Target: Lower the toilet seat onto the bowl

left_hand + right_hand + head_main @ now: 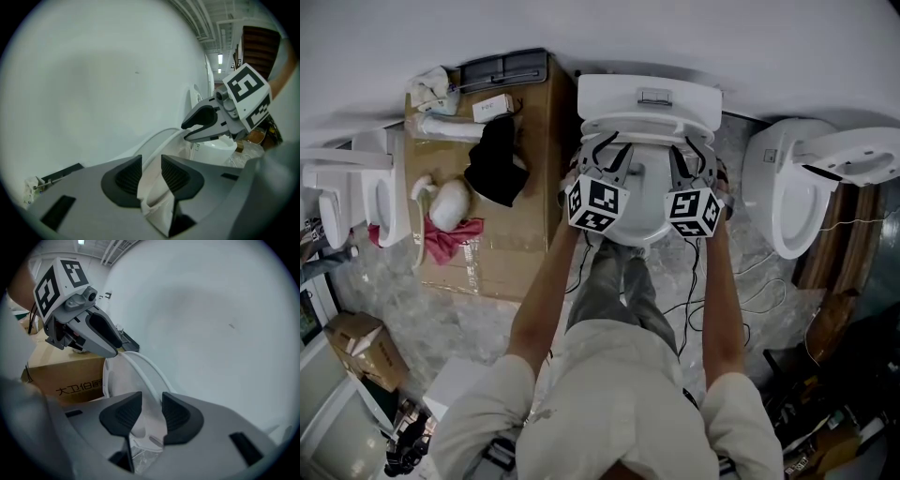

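A white toilet stands against the wall, its seat (649, 129) raised upright against the tank (609, 94) above the open bowl (639, 217). My left gripper (607, 152) is at the seat's left side and my right gripper (694, 152) at its right side. In the left gripper view the white seat rim (151, 180) fills the gap between the dark ribbed pads (129, 176), and the right gripper (199, 126) shows beyond. In the right gripper view the seat rim (150, 420) likewise sits pinched between the pads (176, 413), with the left gripper (112, 343) ahead.
A flattened cardboard box (511, 244) lies left of the toilet with a black cloth (497, 161), a red cloth (445, 239) and small items on it. More toilets stand at far left (370, 187) and right (811, 183). Cables (750, 300) trail over the floor.
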Demonstrator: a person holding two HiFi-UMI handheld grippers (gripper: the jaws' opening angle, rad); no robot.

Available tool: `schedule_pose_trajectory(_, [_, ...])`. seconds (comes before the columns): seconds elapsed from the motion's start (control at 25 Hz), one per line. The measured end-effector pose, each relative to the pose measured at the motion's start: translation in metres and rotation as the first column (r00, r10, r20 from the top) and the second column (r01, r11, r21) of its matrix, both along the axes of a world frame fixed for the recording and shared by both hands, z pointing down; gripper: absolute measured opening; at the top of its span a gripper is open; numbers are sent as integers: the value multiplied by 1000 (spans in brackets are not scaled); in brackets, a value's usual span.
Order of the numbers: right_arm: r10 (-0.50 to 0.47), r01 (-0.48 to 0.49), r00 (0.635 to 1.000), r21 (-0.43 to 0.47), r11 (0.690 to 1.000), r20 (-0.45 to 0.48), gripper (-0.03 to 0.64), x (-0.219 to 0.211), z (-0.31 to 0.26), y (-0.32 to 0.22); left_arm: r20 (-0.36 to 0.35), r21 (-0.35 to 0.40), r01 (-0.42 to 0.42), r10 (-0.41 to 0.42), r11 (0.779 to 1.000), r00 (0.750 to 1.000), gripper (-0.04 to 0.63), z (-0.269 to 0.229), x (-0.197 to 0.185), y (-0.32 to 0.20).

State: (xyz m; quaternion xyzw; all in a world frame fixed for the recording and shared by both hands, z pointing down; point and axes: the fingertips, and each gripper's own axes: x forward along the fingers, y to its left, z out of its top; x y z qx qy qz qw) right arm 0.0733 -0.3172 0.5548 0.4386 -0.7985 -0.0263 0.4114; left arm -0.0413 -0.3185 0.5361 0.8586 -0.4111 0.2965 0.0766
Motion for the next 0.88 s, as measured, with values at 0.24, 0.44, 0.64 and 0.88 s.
schedule_pose_trajectory(0.24, [-12,12,1000,0,1000,13,124,2,-1,23,25,-13,-2,2,1000,1000,150,9,3,21])
schedule_pose_trajectory(0.44, [-18,18,1000,14,1000,11,89,5,-1,41,27,-10,22,-22,1000,999,152,12,2,39])
schedule_pose_trajectory(0.64, [-38,38,999,10,999,5,89,4,2,62,31,-12,49,-49,999,998,152,15,0,56])
schedule_pose_trajectory(0.88, [-65,65,998,2,998,2,89,4,7,87,34,-20,71,-70,997,997,152,19,-1,81])
